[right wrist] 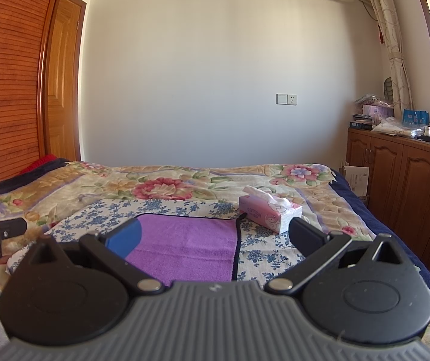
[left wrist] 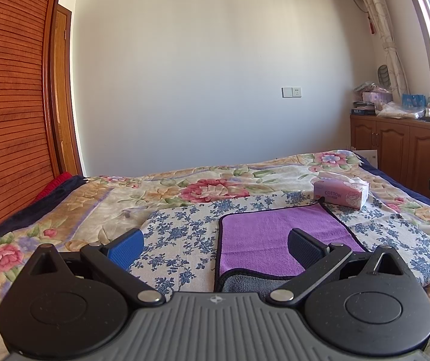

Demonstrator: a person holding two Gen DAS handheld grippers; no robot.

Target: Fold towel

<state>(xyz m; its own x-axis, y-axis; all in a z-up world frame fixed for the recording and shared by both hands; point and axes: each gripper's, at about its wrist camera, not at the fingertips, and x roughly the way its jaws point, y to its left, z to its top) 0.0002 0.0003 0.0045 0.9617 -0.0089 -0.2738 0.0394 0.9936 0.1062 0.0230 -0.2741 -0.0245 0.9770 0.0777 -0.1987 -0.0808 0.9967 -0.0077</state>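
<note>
Both grippers are hovering low over the bed with jaws spread wide and holding nothing, the left gripper [left wrist: 215, 248] near the towel's [left wrist: 278, 237] left edge and the right gripper [right wrist: 215, 237] toward its right edge. The purple towel is lying flat on a blue-flowered cloth [left wrist: 182, 231], tissue box [right wrist: 270, 213] just beyond it, so I'm guessing they're lining up to pinch the near corners for a fold.

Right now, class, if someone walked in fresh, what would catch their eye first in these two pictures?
The purple towel stands out most, lying flat on a blue-flowered cloth on the bed. Just beyond its far right corner sits a pink tissue box. Up close, the left hand-held gripper and right hand-held gripper both gape open, holding nothing.
</note>
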